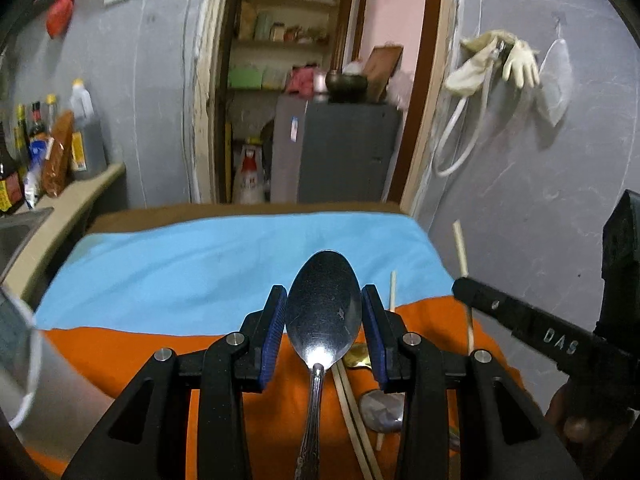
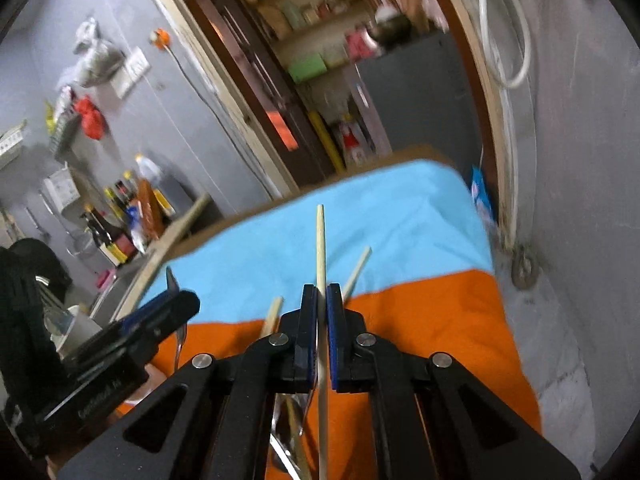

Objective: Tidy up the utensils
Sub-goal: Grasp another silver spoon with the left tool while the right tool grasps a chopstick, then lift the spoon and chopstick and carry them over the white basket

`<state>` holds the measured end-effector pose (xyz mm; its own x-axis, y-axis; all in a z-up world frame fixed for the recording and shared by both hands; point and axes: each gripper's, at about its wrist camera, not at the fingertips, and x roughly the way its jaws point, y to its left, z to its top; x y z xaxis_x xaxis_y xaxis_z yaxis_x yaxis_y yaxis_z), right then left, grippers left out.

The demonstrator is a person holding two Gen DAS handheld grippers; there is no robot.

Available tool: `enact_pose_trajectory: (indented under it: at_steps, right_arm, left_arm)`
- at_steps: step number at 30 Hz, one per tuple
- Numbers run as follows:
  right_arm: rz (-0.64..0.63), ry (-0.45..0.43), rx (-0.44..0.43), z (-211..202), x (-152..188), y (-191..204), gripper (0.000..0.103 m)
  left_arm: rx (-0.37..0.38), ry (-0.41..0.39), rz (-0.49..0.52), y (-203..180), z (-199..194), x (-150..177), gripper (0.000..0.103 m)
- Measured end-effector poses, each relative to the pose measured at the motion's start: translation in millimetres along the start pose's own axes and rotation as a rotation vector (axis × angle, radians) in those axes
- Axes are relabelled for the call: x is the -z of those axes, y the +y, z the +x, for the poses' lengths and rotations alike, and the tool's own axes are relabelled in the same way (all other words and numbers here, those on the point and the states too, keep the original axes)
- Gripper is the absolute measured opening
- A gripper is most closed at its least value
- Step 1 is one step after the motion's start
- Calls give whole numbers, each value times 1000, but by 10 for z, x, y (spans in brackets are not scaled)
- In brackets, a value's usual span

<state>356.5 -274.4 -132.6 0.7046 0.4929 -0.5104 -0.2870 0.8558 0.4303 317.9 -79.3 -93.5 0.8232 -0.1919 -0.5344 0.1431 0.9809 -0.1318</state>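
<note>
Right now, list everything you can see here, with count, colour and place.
Spoon: one, silver, between the left fingers.
Chopstick: one, pale wood, clamped in the right fingers.
Loose chopsticks: at least two, pale wood, on the cloths.
Other spoons: about two, silver and gold, on the orange cloth.
Orange cloth: one, near half of the table.
Blue cloth: one, far half.
Bottles: several, dark, counter at left.
Left gripper: one, black, blue pads.
Right gripper: one, black, blue pads.
</note>
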Motion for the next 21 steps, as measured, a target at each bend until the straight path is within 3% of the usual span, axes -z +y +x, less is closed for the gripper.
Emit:
enact_pose_trajectory:
  at_steps: [7, 13, 21]
  right_arm:
    - [-106, -197, -24, -389, -104, 347, 3]
    - [-213, -294, -45, -673, -207, 768, 3]
    - [-251, -429, -174, -974, -406, 1538, 3]
  left_arm:
    - [-5, -204, 17, -34, -563, -139, 32]
    - [30, -306, -30, 61, -1082, -363, 32]
    - [26, -404, -199, 988, -1893, -821, 32]
